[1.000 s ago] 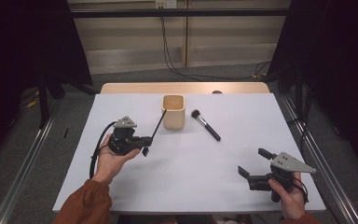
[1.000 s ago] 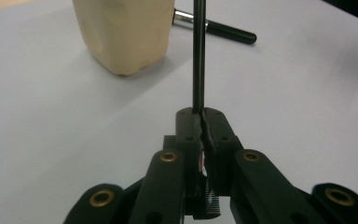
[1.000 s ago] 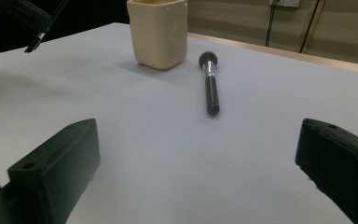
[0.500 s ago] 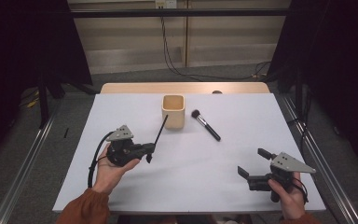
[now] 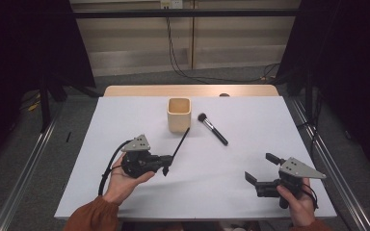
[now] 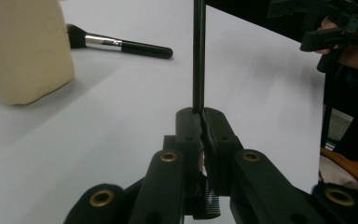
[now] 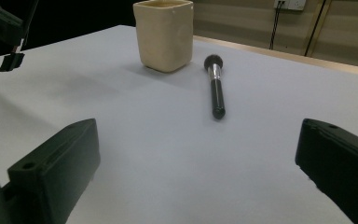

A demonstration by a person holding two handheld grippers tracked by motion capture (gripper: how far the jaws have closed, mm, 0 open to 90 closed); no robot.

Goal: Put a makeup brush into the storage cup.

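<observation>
At a white tabletop [image 5: 231, 192], a person works with a pair of hand-held tongs in each hand. The left tongs [image 5: 165, 163] are clamped on a thin black stick [image 5: 180, 142], a slim brush or comb handle, gripping it near its lower end; a small dark head pokes out just below the jaws. In the high view the stick slants up and away from the tongs toward the cream cup [image 5: 179, 114], its far tip just short of the cup's near right corner and above the tabletop. In the left gripper view the left tongs [image 6: 200, 122] show both black jaws pressed together on the stick [image 6: 198, 51], which rises straight up out of frame, with fine comb-like teeth visible low between the jaws.

The right tongs [image 5: 265, 169] sit near the tabletop's front right corner, well apart from everything else, jaws spread wide with nothing between them. In the right gripper view the right tongs [image 7: 196, 154] frame bare white surface between their two separated jaws.

A makeup brush [image 5: 212, 129] with a dark bristle head, silver collar and black handle lies flat just right of the cup, angled from the cup toward the right front. In the right gripper view the brush [image 7: 214, 88] lies beside the cup [image 7: 164, 33], not touching it. The cup stands upright toward the back of the tabletop, centred.
</observation>
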